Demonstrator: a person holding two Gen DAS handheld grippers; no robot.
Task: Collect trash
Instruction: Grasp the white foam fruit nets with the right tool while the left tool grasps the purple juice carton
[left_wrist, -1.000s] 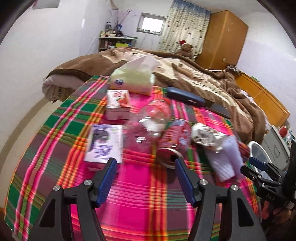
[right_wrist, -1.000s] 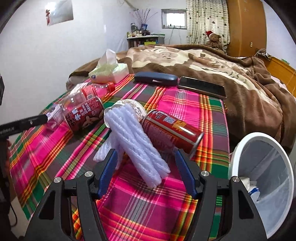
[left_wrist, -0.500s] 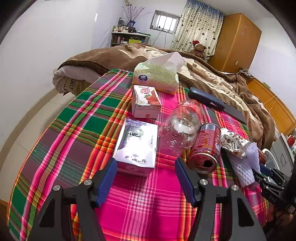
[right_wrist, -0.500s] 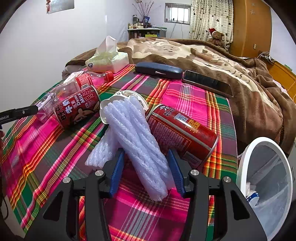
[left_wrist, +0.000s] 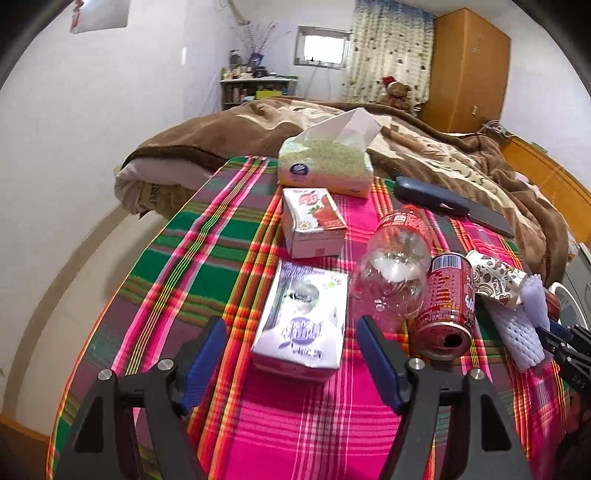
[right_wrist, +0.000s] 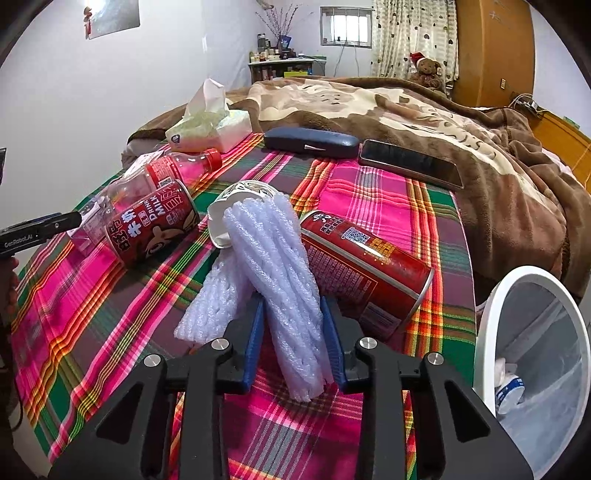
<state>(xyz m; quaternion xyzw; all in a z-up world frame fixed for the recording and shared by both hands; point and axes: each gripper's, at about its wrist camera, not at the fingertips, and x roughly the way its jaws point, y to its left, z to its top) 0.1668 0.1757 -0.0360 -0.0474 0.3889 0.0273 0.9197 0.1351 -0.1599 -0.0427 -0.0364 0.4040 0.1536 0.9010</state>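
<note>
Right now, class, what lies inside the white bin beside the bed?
Inside the white bin, a clear liner holds a crumpled white scrap and a blue-and-white wrapper. The bin's rim and the picture's edge hide the rest of its bottom.

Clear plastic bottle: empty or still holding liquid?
Empty: the clear plastic bottle lies on its side, see-through, no liquid pooled; red cap on.

A plaid-covered bed (left_wrist: 207, 266) carries cartons (left_wrist: 303, 314), cans (right_wrist: 364, 271), a bottle (left_wrist: 395, 266) and foam netting (right_wrist: 280, 280).
</note>
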